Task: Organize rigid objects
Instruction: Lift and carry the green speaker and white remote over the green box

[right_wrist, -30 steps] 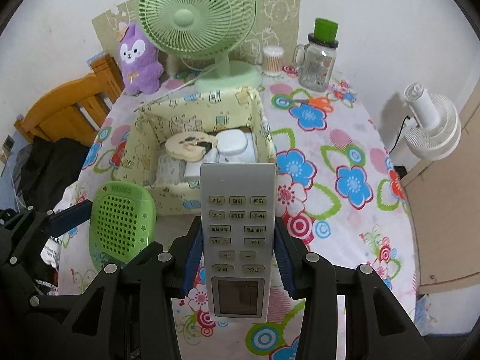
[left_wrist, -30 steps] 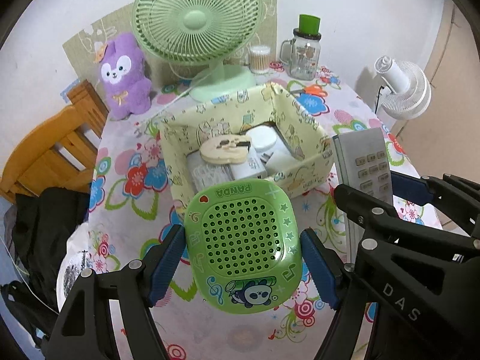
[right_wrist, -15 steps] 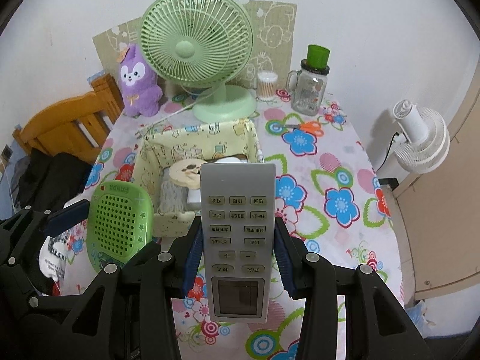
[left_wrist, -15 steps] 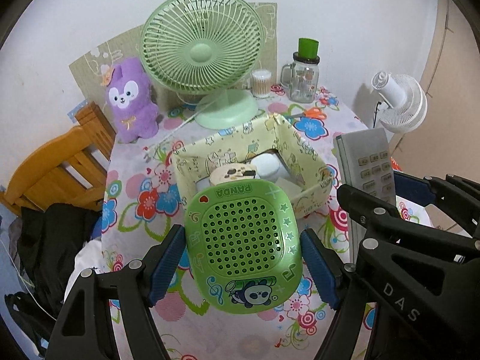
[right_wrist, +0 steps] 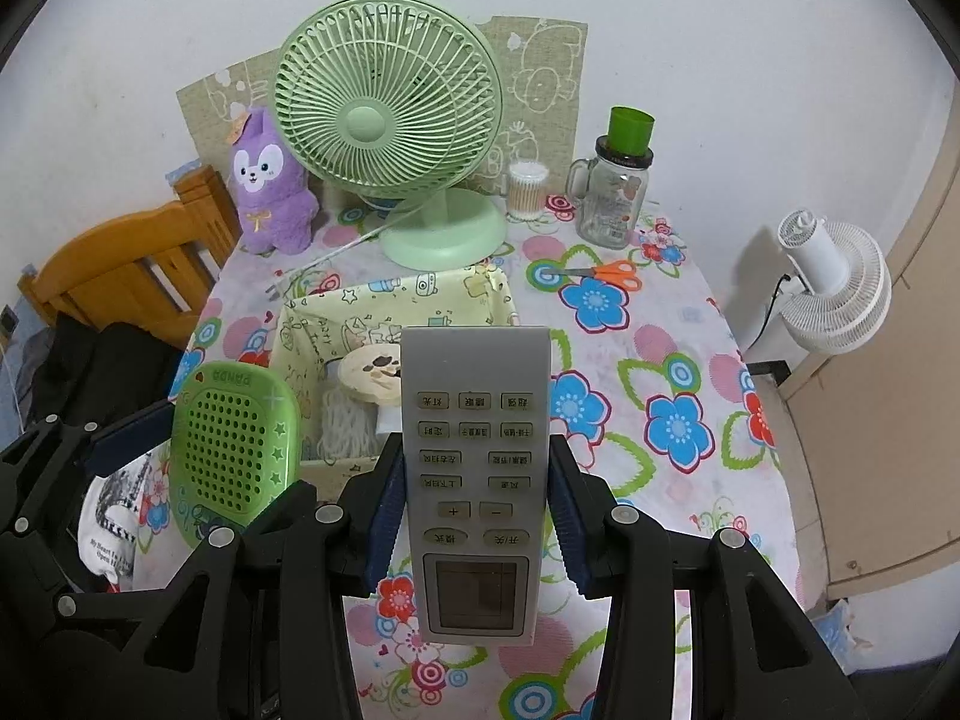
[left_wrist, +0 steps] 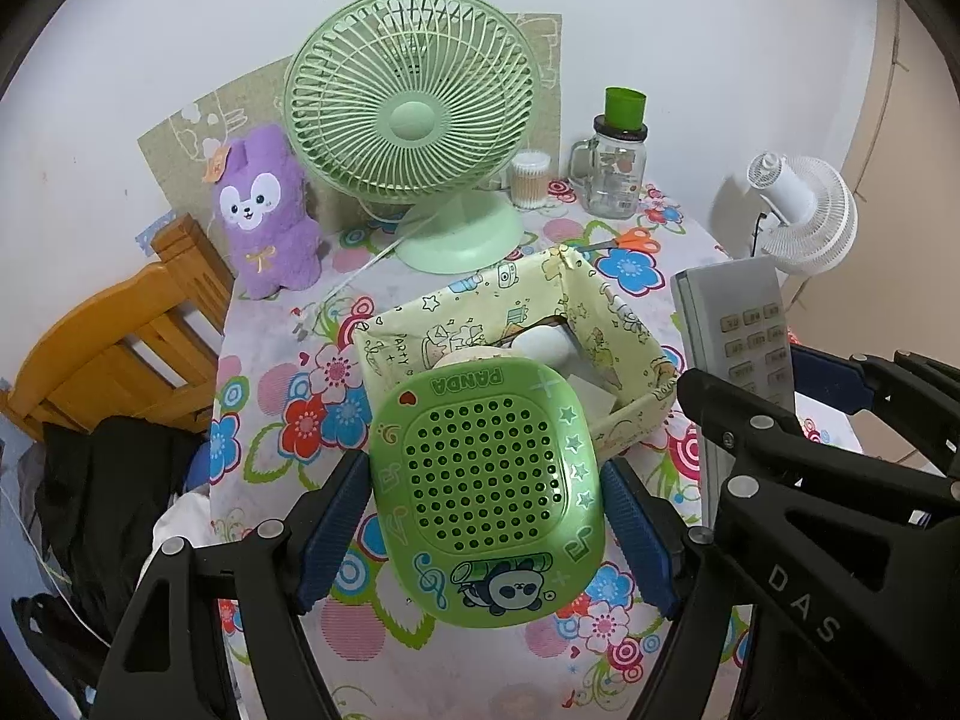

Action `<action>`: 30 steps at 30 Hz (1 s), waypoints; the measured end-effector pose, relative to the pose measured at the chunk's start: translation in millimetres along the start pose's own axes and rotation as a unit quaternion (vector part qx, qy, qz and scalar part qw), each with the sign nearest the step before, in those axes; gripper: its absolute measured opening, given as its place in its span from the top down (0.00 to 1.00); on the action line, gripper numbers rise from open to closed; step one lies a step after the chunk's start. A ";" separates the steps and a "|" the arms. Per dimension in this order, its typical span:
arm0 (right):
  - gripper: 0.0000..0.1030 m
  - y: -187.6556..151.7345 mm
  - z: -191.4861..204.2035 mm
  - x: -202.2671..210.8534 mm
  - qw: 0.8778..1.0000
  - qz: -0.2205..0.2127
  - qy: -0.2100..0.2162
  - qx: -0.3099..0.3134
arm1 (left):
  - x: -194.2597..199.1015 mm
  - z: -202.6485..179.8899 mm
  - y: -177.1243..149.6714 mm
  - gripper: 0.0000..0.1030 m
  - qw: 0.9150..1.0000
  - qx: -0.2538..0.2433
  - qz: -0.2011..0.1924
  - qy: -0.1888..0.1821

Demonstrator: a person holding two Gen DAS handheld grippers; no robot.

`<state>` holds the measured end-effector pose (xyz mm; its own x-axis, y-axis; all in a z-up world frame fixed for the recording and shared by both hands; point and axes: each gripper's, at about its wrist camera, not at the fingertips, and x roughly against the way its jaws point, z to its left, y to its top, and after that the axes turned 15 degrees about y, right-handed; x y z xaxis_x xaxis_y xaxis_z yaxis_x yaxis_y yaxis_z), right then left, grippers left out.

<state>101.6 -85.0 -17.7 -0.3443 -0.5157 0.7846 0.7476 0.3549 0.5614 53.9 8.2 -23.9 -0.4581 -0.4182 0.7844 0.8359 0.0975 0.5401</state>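
A: What did the left gripper [left_wrist: 486, 510] have?
B: Its pads clamped the green panda speaker [left_wrist: 489, 495], held above the floral tablecloth [left_wrist: 270, 420] just before the yellow fabric box [left_wrist: 624, 324]
A: And the right gripper [right_wrist: 474, 516]?
B: It was closed on the grey remote control [right_wrist: 475, 468], raised beside the same box

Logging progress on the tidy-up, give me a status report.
Left gripper clamps green speaker. Right gripper clamps remote. Both above table, near yellow box. Nothing blocking.
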 end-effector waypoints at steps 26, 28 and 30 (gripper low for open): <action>0.54 45.8 -22.8 -66.5 0.998 0.042 0.040 0.032 | -63.3 1.3 32.9 0.23 0.997 0.047 0.054 0.029; 0.54 48.8 -23.3 -71.9 0.997 0.045 0.046 0.035 | -69.3 2.9 34.2 0.23 0.996 0.052 0.060 0.032; 0.54 51.1 -23.9 -77.1 0.997 0.048 0.050 0.036 | -74.6 3.2 35.1 0.23 0.996 0.055 0.065 0.034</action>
<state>179.9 -45.8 -55.8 -0.2115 -0.5512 0.8071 0.7301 0.4599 0.5054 116.5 45.8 -62.5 -0.3237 -0.4561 0.8290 0.8465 0.2518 0.4691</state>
